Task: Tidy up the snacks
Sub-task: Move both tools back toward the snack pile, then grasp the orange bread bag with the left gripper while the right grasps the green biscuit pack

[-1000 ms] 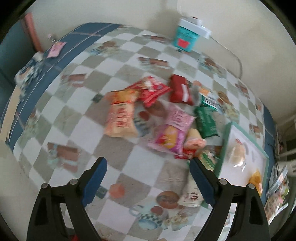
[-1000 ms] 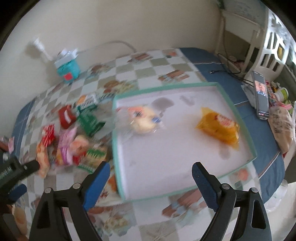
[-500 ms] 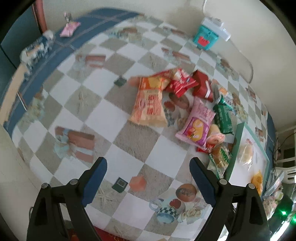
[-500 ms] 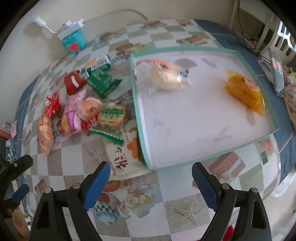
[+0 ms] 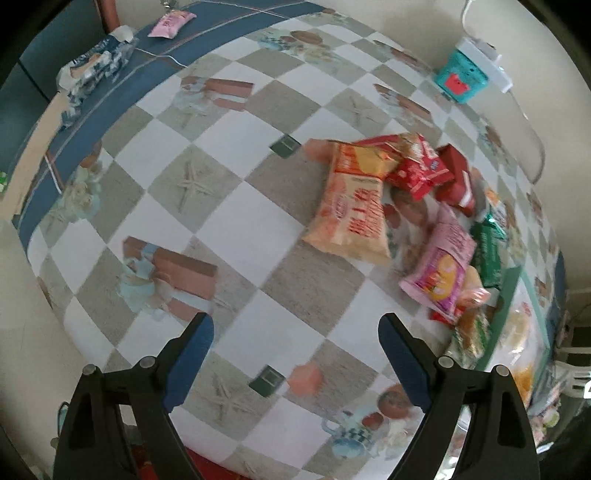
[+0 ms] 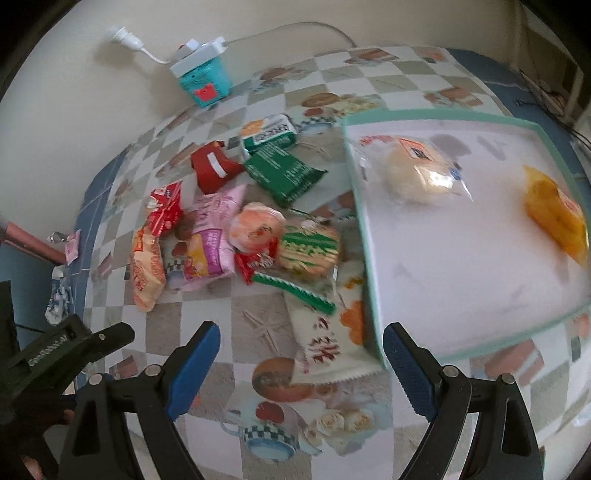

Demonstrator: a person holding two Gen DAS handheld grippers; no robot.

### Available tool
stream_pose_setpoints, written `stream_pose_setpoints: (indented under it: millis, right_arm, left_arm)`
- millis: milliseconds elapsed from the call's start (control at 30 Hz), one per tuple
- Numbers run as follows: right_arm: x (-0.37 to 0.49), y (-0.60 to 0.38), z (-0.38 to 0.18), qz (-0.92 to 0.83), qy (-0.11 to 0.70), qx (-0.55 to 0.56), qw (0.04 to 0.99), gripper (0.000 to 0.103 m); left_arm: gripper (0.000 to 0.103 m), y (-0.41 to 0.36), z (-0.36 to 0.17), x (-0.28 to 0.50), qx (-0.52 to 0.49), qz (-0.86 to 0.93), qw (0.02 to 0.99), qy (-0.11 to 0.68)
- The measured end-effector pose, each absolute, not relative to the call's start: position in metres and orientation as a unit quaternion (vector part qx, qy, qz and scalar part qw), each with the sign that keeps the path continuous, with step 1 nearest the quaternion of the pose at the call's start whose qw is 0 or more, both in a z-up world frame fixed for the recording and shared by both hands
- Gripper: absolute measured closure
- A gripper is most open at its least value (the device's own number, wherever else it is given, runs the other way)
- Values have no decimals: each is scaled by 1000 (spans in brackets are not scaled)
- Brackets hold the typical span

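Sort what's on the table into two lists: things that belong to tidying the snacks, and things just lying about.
Belongs to the job:
- tray with a bun and a yellow packet inside
- snack pile beside it: orange bag, pink bag, green packet, red packet

Just lying about:
- teal box by the wall
- power strip on top of it
- small pink packet on the blue edge

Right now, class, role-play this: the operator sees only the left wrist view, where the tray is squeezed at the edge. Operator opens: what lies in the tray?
Observer: Two packets: a pale bun in clear wrap and an orange packet, lying apart in the tray.
Operator: Anything against its near rim?
Observer: A white packet with red writing touches the rim; I cannot tell whether it is tucked under.
Operator: And the right gripper?
Observer: Open, holding nothing, pointed at that packet.
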State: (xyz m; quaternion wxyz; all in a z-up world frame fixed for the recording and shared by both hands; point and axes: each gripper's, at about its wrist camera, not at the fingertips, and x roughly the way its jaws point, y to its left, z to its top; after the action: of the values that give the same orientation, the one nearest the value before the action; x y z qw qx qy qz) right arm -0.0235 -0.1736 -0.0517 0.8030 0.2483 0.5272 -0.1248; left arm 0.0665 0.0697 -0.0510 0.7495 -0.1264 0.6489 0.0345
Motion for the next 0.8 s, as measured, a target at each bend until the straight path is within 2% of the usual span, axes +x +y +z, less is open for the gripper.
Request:
stream_pose_setpoints:
  millis: [367,800]
  right_arm:
    - [6,-194,-54,-152,508,247,811,15]
    - [31,-194,-65,-160,525,217,807,27]
  left_arm:
    - [12,96,-57,102,-159,42,750,640]
    - [12,87,-71,143,-167,19,753,636]
